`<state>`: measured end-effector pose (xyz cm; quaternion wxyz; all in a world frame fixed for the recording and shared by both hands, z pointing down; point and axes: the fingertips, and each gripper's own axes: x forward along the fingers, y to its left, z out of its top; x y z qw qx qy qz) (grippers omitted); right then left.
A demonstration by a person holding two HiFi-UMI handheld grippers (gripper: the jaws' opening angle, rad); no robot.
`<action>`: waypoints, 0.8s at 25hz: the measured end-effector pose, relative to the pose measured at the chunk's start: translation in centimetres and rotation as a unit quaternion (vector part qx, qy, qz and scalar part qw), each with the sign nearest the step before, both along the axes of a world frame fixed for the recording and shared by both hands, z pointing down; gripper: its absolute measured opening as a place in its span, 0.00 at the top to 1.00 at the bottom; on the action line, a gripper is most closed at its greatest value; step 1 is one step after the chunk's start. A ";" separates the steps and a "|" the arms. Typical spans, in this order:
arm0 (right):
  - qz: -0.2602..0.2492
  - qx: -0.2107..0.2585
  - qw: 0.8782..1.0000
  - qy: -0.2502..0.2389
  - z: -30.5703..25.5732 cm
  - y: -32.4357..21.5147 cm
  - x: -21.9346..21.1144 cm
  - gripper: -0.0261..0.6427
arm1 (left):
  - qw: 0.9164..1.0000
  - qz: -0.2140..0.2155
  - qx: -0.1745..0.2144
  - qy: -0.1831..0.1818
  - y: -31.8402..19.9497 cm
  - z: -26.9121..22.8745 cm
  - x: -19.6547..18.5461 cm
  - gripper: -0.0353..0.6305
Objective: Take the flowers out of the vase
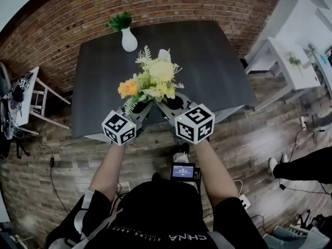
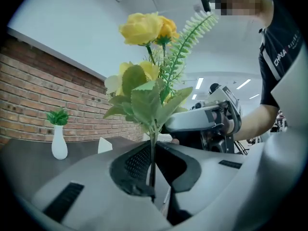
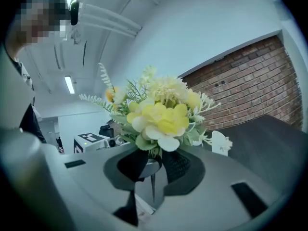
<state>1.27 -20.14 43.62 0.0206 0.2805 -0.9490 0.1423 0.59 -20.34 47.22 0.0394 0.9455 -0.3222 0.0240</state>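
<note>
Both grippers are raised side by side over the front edge of the dark table (image 1: 212, 61). My left gripper (image 1: 141, 107) is shut on the thin green stem (image 2: 153, 153) of a sprig with yellow and orange roses (image 2: 144, 28) and a fern leaf. My right gripper (image 1: 167, 104) is shut on the base of the flower bunch (image 3: 161, 119) of pale yellow and white blooms. A grey rounded piece sits between its pads; I cannot tell what it is. In the head view the sprig (image 1: 128, 88) and the bunch (image 1: 161, 71) touch each other.
A white vase (image 1: 128, 40) with a green plant stands at the table's far edge, with a small white object (image 1: 165, 54) near it. A brick wall runs behind. White furniture (image 1: 282, 61) stands at the right, a stool (image 1: 36, 95) at the left, and cables lie on the wooden floor.
</note>
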 end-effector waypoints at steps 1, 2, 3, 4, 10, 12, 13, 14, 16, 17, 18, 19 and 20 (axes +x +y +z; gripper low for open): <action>0.005 -0.003 1.000 0.010 0.2 1.3 -0.2 0.86 | 1.000 -0.003 -0.001 0.001 1.2 0.2 -0.5 0.91; 0.008 -0.005 1.000 0.018 0.5 2.6 -0.3 0.86 | 1.000 -0.008 -0.002 0.001 2.3 0.4 -1.0 0.91; 0.010 -0.007 1.000 0.025 0.7 3.8 -0.4 0.85 | 1.000 -0.014 -0.004 0.004 3.4 0.5 -1.6 0.91; 0.013 -0.010 0.999 0.029 0.9 5.0 -0.2 0.85 | 1.000 -0.022 -0.007 0.010 4.2 0.7 -2.2 0.91; 0.041 -0.034 0.996 0.069 3.0 9.5 3.9 0.80 | 0.997 -0.061 -0.012 0.049 7.7 0.5 -4.3 0.91; 0.059 -0.036 0.994 0.086 3.7 10.0 5.9 0.80 | 0.996 -0.072 -0.006 0.050 8.7 0.1 -4.4 0.91; 0.066 -0.036 0.993 0.095 4.1 10.1 7.0 0.79 | 0.996 -0.077 -0.002 0.052 9.2 -0.2 -4.4 0.91; 0.073 -0.038 0.991 0.105 4.5 10.2 8.0 0.78 | 0.995 -0.082 0.001 0.055 9.6 -0.4 -4.2 0.91; 0.081 -0.043 0.988 0.124 5.5 10.8 10.5 0.78 | 0.994 -0.089 0.003 0.063 10.8 -0.5 -3.3 0.91; 0.082 -0.043 0.987 0.131 5.8 11.2 11.7 0.78 | 0.994 -0.091 0.001 0.064 11.4 -0.3 -2.5 0.91; 0.082 -0.039 0.987 0.136 6.0 11.6 12.8 0.78 | 0.994 -0.092 -0.001 0.064 11.9 0.0 -1.8 0.91; 0.083 -0.033 0.986 0.139 5.9 11.9 13.5 0.78 | 0.994 -0.093 -0.004 0.064 12.3 0.2 -1.3 0.91; 0.082 -0.028 0.986 0.140 5.8 12.0 13.8 0.78 | 0.994 -0.092 -0.009 0.064 12.5 0.5 -0.9 0.91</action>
